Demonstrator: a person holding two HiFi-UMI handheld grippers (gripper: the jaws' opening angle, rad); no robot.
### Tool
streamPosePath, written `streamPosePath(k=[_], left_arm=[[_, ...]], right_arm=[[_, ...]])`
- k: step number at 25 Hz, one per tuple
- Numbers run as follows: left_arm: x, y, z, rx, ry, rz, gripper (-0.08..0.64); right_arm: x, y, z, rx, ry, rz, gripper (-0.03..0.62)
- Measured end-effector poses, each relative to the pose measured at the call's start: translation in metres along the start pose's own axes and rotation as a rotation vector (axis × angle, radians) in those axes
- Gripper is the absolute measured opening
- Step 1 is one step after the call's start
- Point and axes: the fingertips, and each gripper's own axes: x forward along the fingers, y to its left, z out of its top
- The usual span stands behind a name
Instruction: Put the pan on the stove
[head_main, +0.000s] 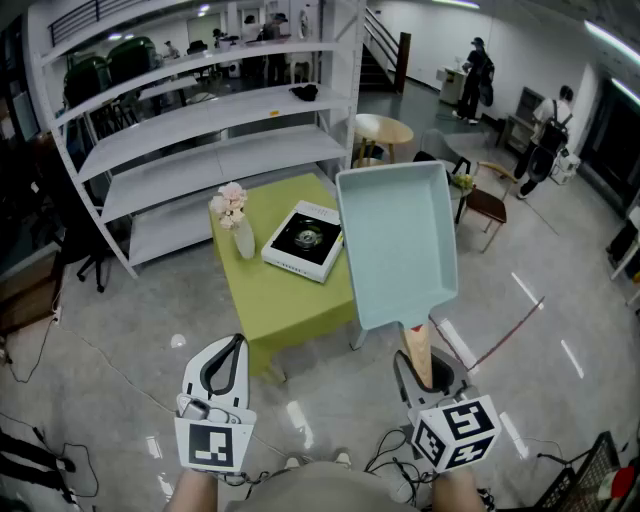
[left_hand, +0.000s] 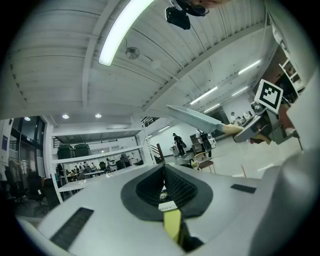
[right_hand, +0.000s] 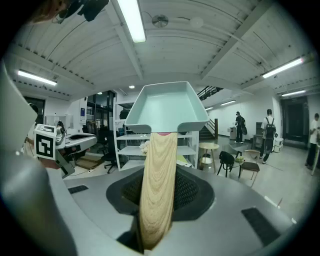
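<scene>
A pale blue rectangular pan with a wooden handle hangs in the air to the right of a green table. My right gripper is shut on that handle; in the right gripper view the handle runs up between the jaws to the pan. A portable stove, white-edged with a dark top, lies on the green table. My left gripper is lower left, jaws together and empty. From the left gripper view the pan appears edge-on at the right.
A vase of pale flowers stands on the table left of the stove. White shelving rises behind the table. A round wooden table, a chair and several people are farther back. Cables lie on the floor at left.
</scene>
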Motion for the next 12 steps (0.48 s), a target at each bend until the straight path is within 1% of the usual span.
streamPosePath(k=[3,6,12], left_arm=[[0.004,-0.014,0.003,-0.009,-0.001,0.009,0.008],[0.007,-0.026,0.006,0.003,0.000,0.011,0.008],[0.012,-0.051,0.008,0.005,0.014,0.023,0.008]], right_arm=[[-0.006,-0.014,-0.003,0.004,0.003,-0.001,0.112],[-0.012,-0.028,-0.004,0.014,0.004,0.001,0.113],[-0.019,-0.051,-0.014,0.003,0.021,0.011,0.114]])
